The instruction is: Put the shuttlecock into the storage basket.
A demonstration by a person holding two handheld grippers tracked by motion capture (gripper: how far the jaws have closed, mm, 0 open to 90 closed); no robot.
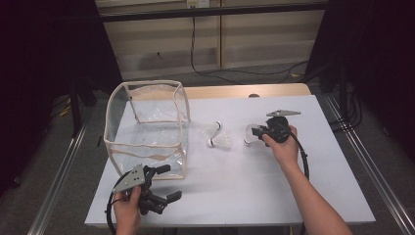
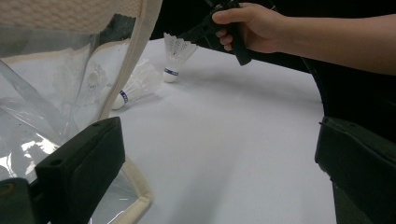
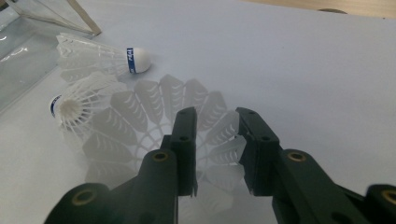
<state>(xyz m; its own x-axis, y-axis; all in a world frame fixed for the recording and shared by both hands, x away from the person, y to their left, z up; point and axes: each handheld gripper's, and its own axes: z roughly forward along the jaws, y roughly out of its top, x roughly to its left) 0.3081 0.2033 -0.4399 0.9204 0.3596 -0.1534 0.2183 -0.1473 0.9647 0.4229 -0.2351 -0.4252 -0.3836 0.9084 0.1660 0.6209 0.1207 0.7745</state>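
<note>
White tabletop (image 1: 235, 171), frame centre: my right gripper (image 3: 215, 135) straddles a shuttlecock (image 3: 154, 116) skirt, jaws parted, not pinching. I should close gently, sparing the feathers. Left gripper (image 1: 164, 183) idles released.

Three shuttlecocks (image 3: 159, 135), one clear bag (image 1: 147, 129)

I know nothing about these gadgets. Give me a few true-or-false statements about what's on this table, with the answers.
1. Two shuttlecocks lie side by side near the middle of the table. True.
2. A third shuttlecock stands cork down at the right gripper. True.
3. The clear bag sits at the table's right end. False: it stands at the left end, its top open.
4. The left gripper has its jaws clamped on the bag. False: the jaws stand wide open by the bag's near corner and do not press on it.
5. A shuttlecock already lies inside the bag. False: all three are on the table outside it.
</note>
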